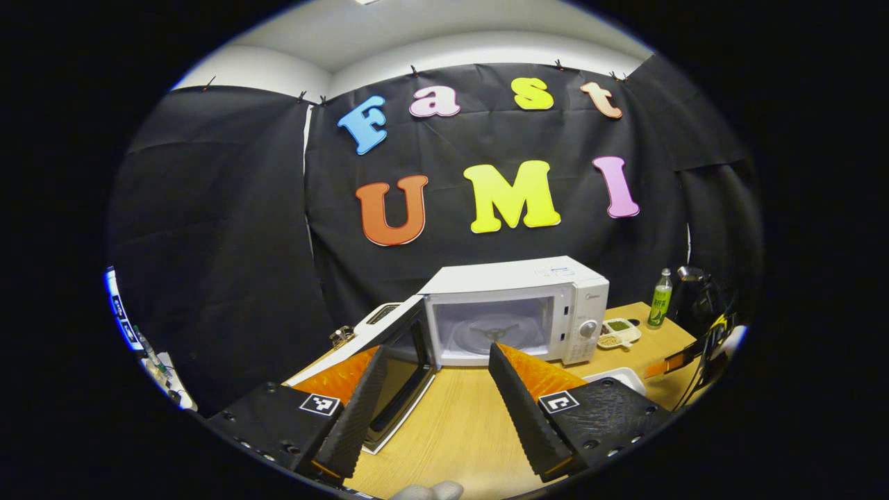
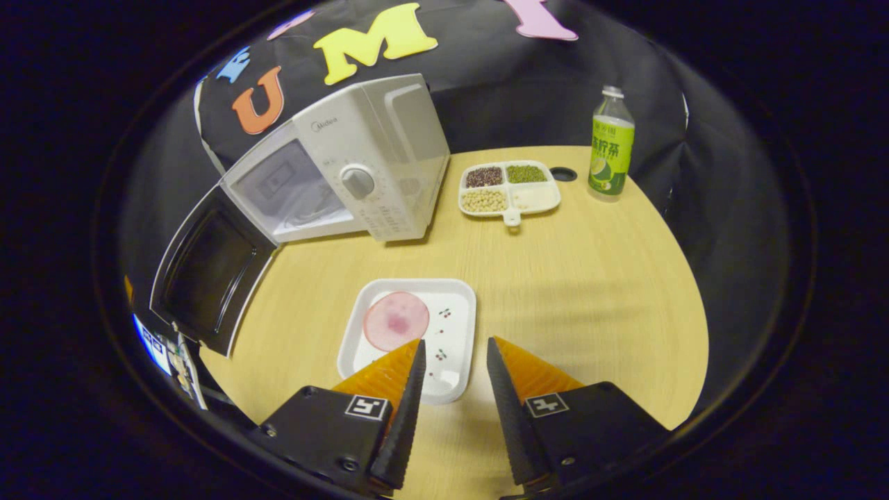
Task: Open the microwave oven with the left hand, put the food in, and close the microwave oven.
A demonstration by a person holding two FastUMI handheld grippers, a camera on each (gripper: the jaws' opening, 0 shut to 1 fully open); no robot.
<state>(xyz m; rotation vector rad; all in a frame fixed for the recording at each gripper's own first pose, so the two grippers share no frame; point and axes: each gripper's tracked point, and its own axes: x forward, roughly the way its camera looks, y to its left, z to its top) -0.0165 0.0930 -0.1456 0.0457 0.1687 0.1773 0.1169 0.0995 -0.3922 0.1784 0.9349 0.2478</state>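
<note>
A white microwave stands on the wooden table with its door swung wide open to the left. Its cavity holds a glass turntable. My left gripper is open in front of the cavity, nothing between its fingers. A white rectangular plate with a round pink slice of food lies in front of the microwave. My right gripper is open just over the plate's near right edge, its left finger over the plate. The plate's corner shows in the left gripper view.
A white divided dish of beans sits right of the microwave. A green bottle stands at the back right beside a cable hole. The other gripper shows at the right of the left gripper view.
</note>
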